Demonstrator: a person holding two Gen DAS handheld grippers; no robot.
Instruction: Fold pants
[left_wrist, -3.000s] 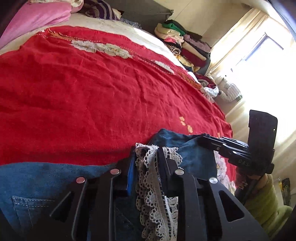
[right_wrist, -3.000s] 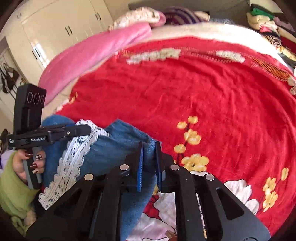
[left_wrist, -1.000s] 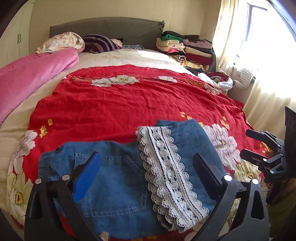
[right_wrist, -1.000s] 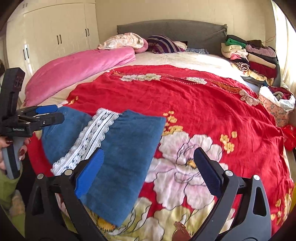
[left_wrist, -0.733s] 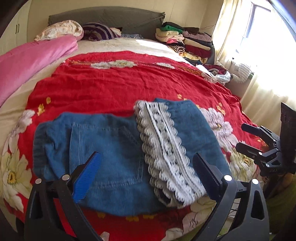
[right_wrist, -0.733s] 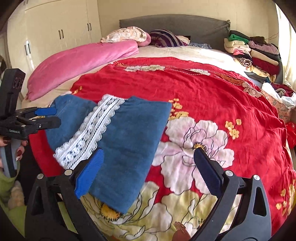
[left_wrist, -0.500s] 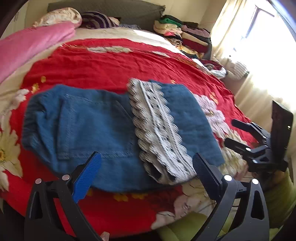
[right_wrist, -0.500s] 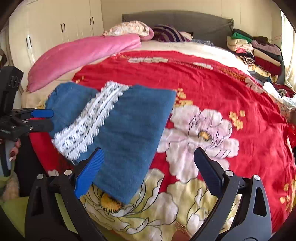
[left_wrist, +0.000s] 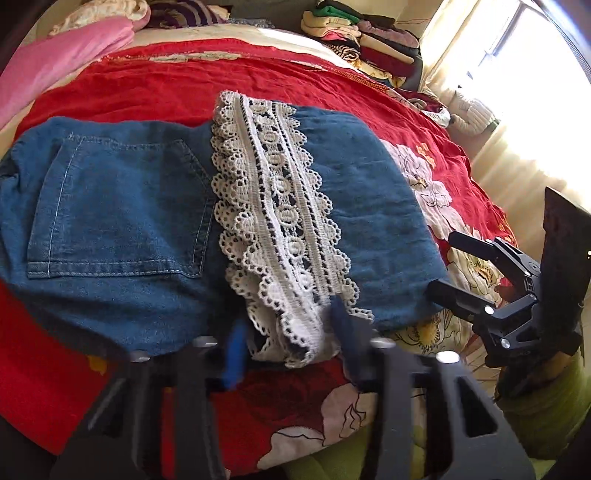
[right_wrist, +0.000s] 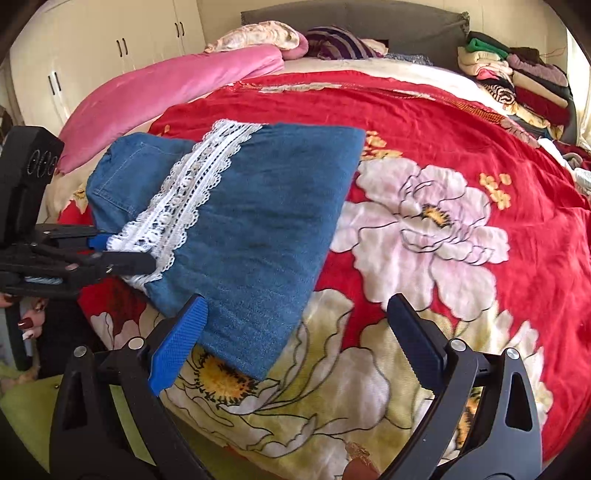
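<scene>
1. The pink quilt (right_wrist: 177, 85) lies rolled along the left side of the bed.
2. The left gripper (left_wrist: 286, 345) sits at the near edge of the pants (left_wrist: 122, 206). Its jaws are closing, blurred, with the white lace hem (left_wrist: 277, 206) between them; I cannot tell whether the pads press it yet.
3. The pants lie folded on the red floral bedspread (right_wrist: 424, 122), near its front-left corner, back pocket up, the lace-trimmed leg laid over the denim.
4. The right gripper (right_wrist: 295, 332) hovers at the folded leg's near corner, jaws spread wide, holding nothing.
5. A stack of folded clothes (right_wrist: 517, 77) stands far right by the headboard.
</scene>
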